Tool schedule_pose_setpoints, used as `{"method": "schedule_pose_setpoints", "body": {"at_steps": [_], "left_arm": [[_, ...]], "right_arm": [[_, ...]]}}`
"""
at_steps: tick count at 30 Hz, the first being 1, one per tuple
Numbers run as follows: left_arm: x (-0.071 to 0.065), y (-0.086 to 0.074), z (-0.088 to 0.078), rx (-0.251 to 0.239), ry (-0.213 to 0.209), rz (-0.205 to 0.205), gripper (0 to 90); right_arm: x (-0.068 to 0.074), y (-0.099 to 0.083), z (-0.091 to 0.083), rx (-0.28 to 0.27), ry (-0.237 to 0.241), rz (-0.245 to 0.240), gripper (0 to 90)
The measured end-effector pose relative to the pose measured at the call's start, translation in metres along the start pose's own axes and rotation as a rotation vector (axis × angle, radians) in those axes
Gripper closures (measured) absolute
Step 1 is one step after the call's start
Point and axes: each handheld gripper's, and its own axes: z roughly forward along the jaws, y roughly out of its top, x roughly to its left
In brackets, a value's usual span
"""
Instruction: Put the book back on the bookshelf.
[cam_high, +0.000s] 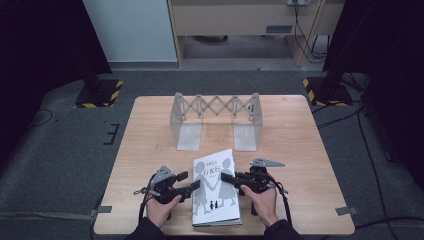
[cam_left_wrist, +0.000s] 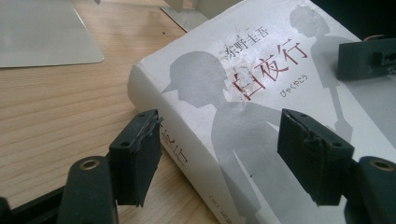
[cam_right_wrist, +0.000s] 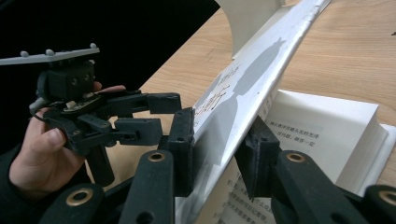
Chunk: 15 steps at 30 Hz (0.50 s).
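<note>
Right gripper (cam_high: 227, 178) sits at lower centre of the high view, jaws pinched on the front cover of the book (cam_high: 216, 187); in the right gripper view the cover (cam_right_wrist: 243, 93) stands lifted between the two black jaws w/ printed pages open beneath it at right. Left gripper (cam_high: 196, 184) is just left of the book, lower centre-left in the high view; its jaws are spread wide, astride the book's spine corner, pads not pressing on it as far as the left gripper view shows. Count: 2 grippers, 2 hands, 1 book, 1 metal bookend rack (cam_high: 216, 119) w/ 2 upright plates joined by a scissor lattice, above centre of the frame, well apart from the book. Book lies flat near the table's (cam_high: 300, 150) bottom edge, between both hands. Left hand (cam_high: 162, 210) & right hand (cam_high: 262, 202) come up from the bottom edge, forearms roughly parallel, each gripper turned inward toward the book, held low & about level w/ the tabletop.
</note>
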Motion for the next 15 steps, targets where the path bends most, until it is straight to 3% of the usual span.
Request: {"method": "schedule_pose_setpoints", "body": {"at_steps": [4, 8, 10, 15], "left_arm": [[-0.003, 0.001, 0.002, -0.005, -0.031, 0.001, 26.9], [-0.008, 0.0, 0.007, 0.01, -0.061, 0.005, 24.4], [-0.009, 0.0, 0.008, 0.009, -0.079, -0.012, 22.7], [-0.012, -0.003, 0.016, 0.025, -0.13, -0.028, 14.9]], "right_arm": [[0.001, 0.005, -0.005, -0.005, 0.007, 0.0, 71.4], [0.003, 0.012, -0.013, -0.043, 0.032, 0.009, 74.9], [0.006, 0.016, -0.018, -0.049, 0.034, -0.017, 75.1], [0.005, 0.02, -0.024, -0.065, 0.048, -0.031, 75.4]]}}
